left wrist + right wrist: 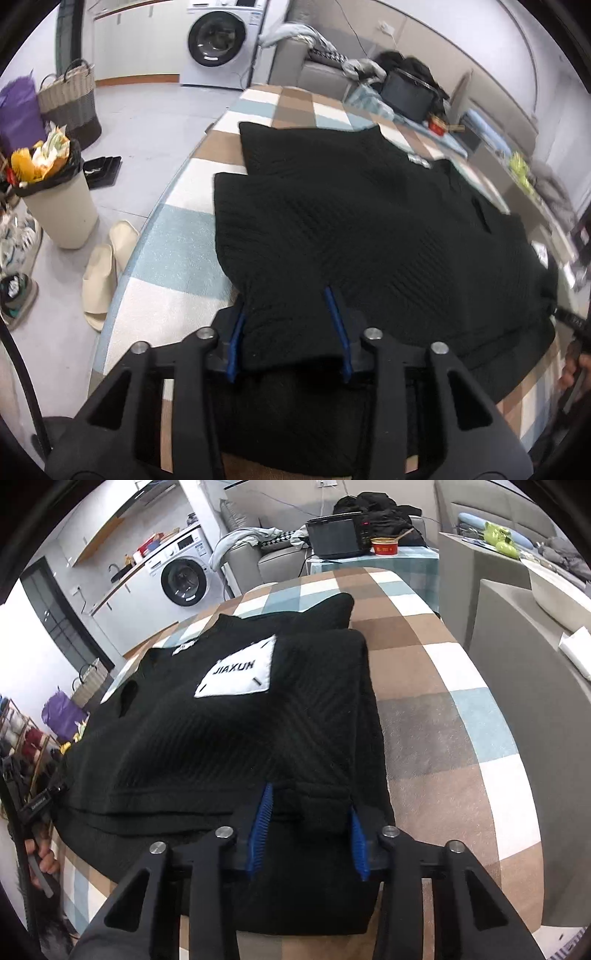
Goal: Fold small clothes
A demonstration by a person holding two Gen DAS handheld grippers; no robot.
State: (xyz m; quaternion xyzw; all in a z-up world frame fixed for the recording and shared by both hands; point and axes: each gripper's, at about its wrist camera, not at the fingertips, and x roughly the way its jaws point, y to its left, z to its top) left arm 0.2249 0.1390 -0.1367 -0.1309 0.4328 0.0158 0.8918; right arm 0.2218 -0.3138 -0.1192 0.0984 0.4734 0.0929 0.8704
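A black knit sweater (369,229) lies spread on the checked tablecloth (177,251), its sleeves folded in over the body. In the right wrist view the sweater (207,746) shows a white patch (236,672) reading JIAXUN. My left gripper (284,299) sits at the near hem. Its blue pads (236,339) stand apart, with the hem's left corner lying loosely between them. My right gripper (309,795) is at the hem's right corner, pads (258,823) apart and a fold of fabric between them. Neither pair of pads presses the cloth.
Left of the table on the floor are a full waste bin (59,199), pale slippers (107,266), shoes and a woven basket (72,99). A washing machine (218,40) stands behind. Beyond the far table edge are a dark screen (334,535), a red bowl (384,546) and a grey sofa.
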